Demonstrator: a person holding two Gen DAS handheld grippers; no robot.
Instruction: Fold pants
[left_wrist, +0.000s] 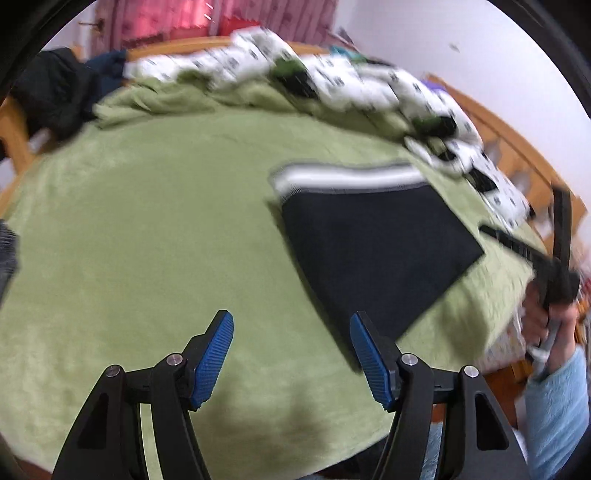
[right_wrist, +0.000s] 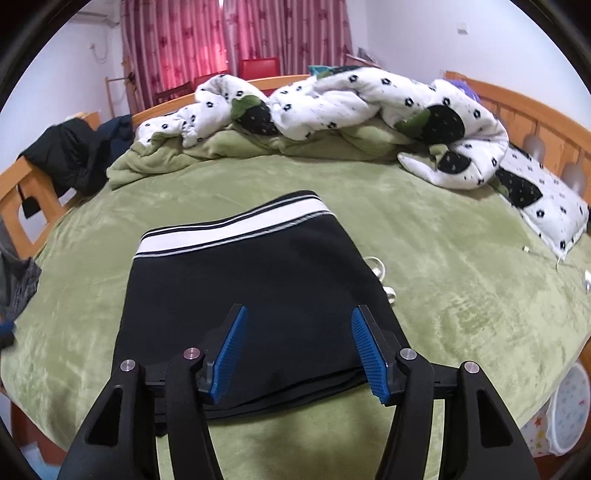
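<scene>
Fleece covered the bed (right_wrist: 461, 280), a soft, nappy green spread over a rounded mattress inside a wooden frame. A dark jacket (right_wrist: 70, 155) slumped over the frame's left rail. The pants (right_wrist: 251, 295), smooth black knit with a ribbed white waistband edged in thin black stripes, lay folded into a flat, roughly square stack near the bed's front edge, layered hems showing at the near side. A puffy white quilt (right_wrist: 332, 99) with black flower prints was heaped along the far edge. The left gripper (left_wrist: 291, 356) hung with its ridged blue pads spread wide over bare fleece just left of the pants (left_wrist: 373, 251), holding nothing. The right gripper (right_wrist: 297, 354) was likewise spread wide, empty, above the stack's near edge. The left view was motion-blurred; small white objects beside the pants' right side were partly hidden and hard to identify.
</scene>
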